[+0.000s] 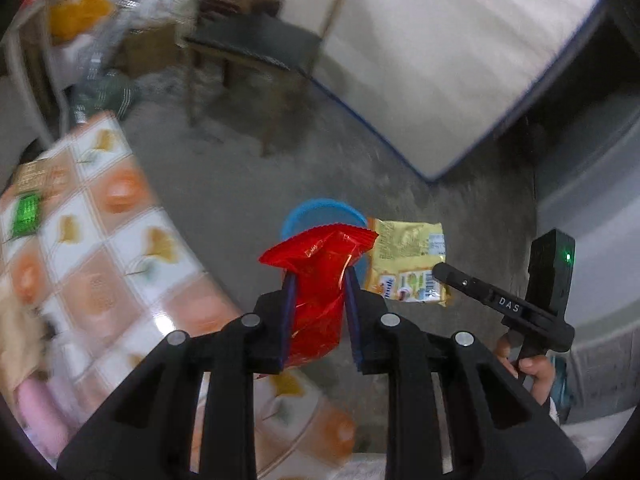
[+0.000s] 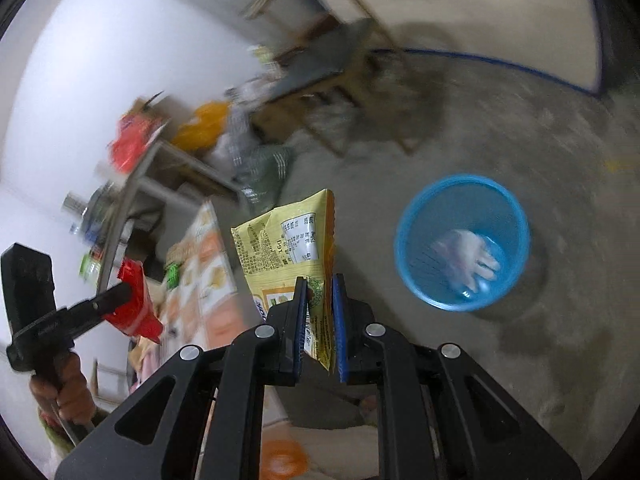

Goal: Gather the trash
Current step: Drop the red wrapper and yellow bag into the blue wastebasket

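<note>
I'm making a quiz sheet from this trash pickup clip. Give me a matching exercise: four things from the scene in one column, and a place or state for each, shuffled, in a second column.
Things:
1. red wrapper
2. yellow snack bag
3. blue bin
4. green packet

Places or states:
A. stands on the floor with crumpled white trash inside
B. lies on the patterned tablecloth
C. clamped in the left gripper
D. clamped in the right gripper

Pairs: 1-C, 2-D, 3-A, 4-B
</note>
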